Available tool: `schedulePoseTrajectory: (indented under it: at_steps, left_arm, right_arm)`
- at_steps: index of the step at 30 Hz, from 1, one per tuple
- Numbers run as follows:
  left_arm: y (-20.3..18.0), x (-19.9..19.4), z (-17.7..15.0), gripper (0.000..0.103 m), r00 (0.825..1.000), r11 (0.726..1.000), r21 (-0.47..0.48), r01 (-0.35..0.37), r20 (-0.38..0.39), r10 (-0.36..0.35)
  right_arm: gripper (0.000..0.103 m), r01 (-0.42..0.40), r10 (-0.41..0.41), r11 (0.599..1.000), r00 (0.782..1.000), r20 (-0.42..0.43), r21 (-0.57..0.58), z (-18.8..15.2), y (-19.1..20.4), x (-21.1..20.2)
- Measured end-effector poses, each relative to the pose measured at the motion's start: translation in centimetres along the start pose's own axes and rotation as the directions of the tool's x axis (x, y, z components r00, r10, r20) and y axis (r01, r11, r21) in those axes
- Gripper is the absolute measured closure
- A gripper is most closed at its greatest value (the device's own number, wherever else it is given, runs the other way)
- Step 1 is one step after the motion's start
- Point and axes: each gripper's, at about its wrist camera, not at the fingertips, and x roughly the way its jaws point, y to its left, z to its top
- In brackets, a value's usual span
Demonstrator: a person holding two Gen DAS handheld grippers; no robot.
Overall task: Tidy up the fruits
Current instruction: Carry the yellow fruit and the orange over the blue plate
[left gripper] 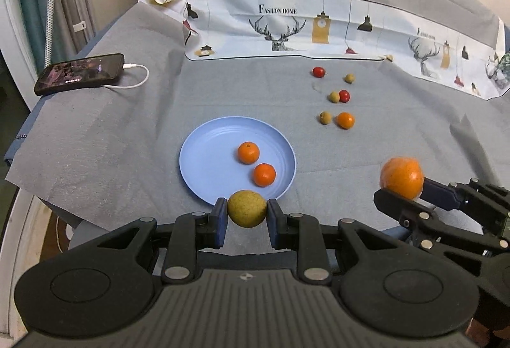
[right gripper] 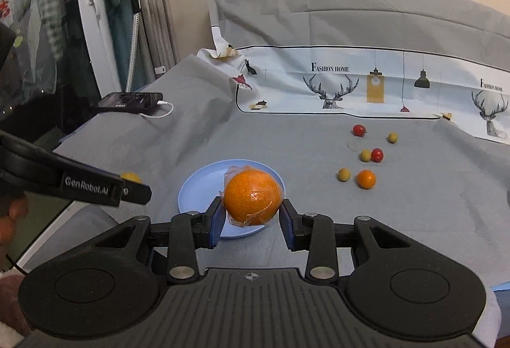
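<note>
My left gripper [left gripper: 247, 215] is shut on a yellow-green round fruit [left gripper: 247, 208], held just before the near rim of the blue plate [left gripper: 207, 163]. Two small oranges [left gripper: 248, 152] [left gripper: 264, 174] lie on the plate. My right gripper [right gripper: 250, 214] is shut on a large plastic-wrapped orange [right gripper: 251, 197], held above the plate [right gripper: 194, 198]; it also shows in the left wrist view [left gripper: 402, 177]. Loose fruits lie beyond to the right: a small orange [left gripper: 346, 120], red ones [left gripper: 318, 71] [left gripper: 344, 96] and yellow-green ones [left gripper: 325, 117] [left gripper: 334, 97] [left gripper: 349, 78].
A phone [left gripper: 79, 73] on a white charging cable lies at the far left of the grey cloth [left gripper: 127, 140]. A printed deer-pattern cloth [left gripper: 287, 25] runs along the back. The cloth's left edge drops off near the phone. A lamp stand [right gripper: 132, 29] rises at the left.
</note>
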Motion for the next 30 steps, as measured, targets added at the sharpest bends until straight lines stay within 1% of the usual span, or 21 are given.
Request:
schedulePoseTrajectory:
  at_steps: [8, 18, 24, 30]
  left_arm:
    - [1.0, -0.1, -0.4, 0.075, 1.000, 0.999, -0.022, 0.026, 0.010, -0.026]
    - [2.1, 0.6, -0.3, 0.075, 0.999, 0.999, -0.040, 0.033, 0.006, -0.032]
    - [2.9, 1.4, 0.4, 0.075, 1.000, 0.998, -0.055, 0.026, 0.000, -0.026]
    - [4.1, 3.1, 2.1, 0.075, 1.000, 0.998, -0.069, 0.005, -0.005, -0.006]
  right_arm:
    - [0.064, 0.029, -0.030, 0.999, 1.000, -0.006, -0.034, -0.3, 1.2, -0.3]
    - [0.064, 0.032, -0.034, 0.998, 0.999, -0.039, -0.061, -0.2, 1.7, 0.9]
    - [0.064, 0.040, -0.044, 0.998, 0.997, -0.065, -0.051, 0.1, 1.3, 2.0]
    - [0.064, 0.037, -0.041, 0.998, 0.994, -0.099, -0.046, 0.6, 1.2, 4.3]
